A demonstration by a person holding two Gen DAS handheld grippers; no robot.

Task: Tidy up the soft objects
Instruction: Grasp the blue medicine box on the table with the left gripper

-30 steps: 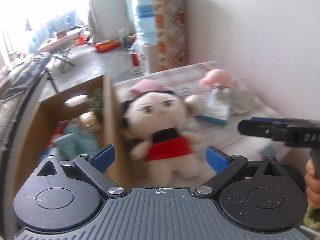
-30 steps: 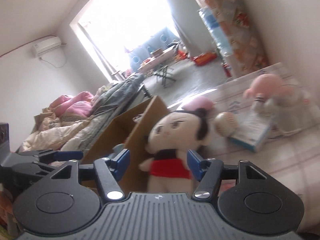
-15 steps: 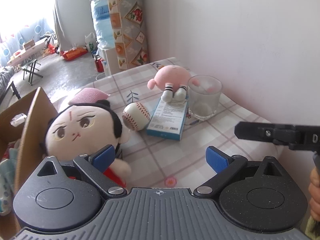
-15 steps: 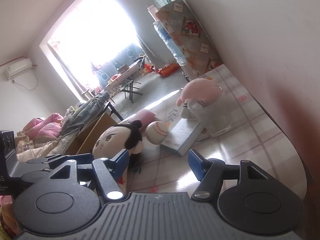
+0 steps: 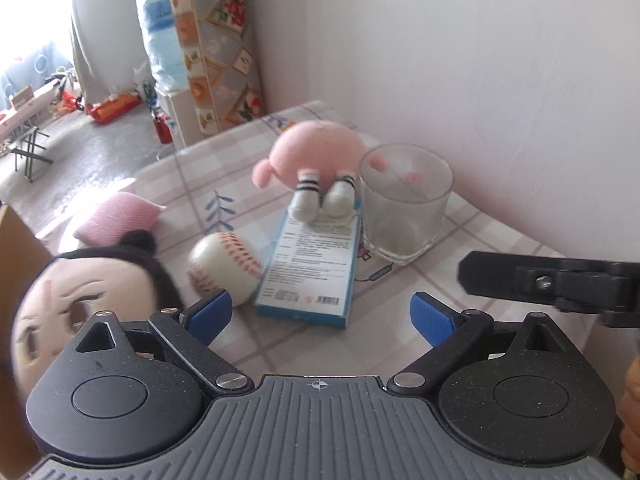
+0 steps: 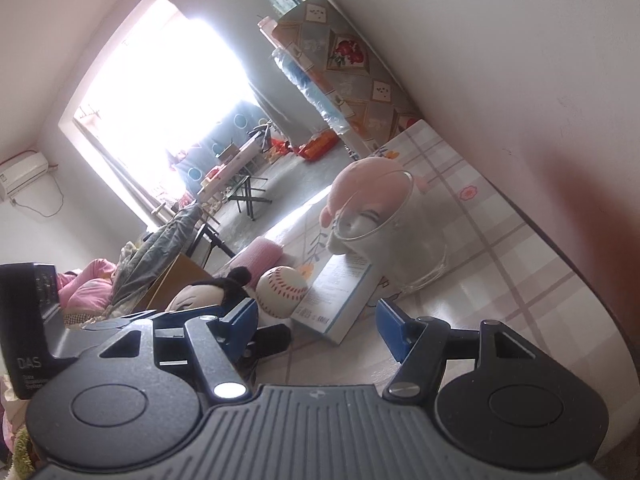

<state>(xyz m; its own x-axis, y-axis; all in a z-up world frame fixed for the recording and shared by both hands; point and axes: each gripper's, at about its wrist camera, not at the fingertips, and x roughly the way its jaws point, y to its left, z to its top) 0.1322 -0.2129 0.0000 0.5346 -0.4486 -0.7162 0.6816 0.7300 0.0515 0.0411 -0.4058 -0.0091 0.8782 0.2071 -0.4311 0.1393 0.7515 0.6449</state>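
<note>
doll: black-haired plush doll (image 5: 80, 300) lies at the counter's left edge against the cardboard box (image 5: 12, 248). A second ago it filled the middle of my left view, now it sits low-left, past my left fingers (image 5: 208, 312).
other soft things: pink pillow (image 5: 116, 216) just behind the doll; pink plush (image 5: 316, 152) with its striped feet resting on the blue-edged carton (image 5: 316, 264); baseball (image 5: 224, 264) touching that carton.
hard things: glass cup (image 5: 404, 208) beside the pink plush, near the wall.
left gripper (image 5: 320, 312): wide open, empty, now aimed at the carton and bare counter (image 5: 480, 236).
right gripper (image 6: 316, 320): about as open as before, nothing in it, hangs low over the counter; carton corner and baseball just ahead.
change: both views have swung from the doll toward the far cluster.
meaning: no soft thing sorted by me yet; I judge the next pick is baseball or pink plush, box as likely bin.
</note>
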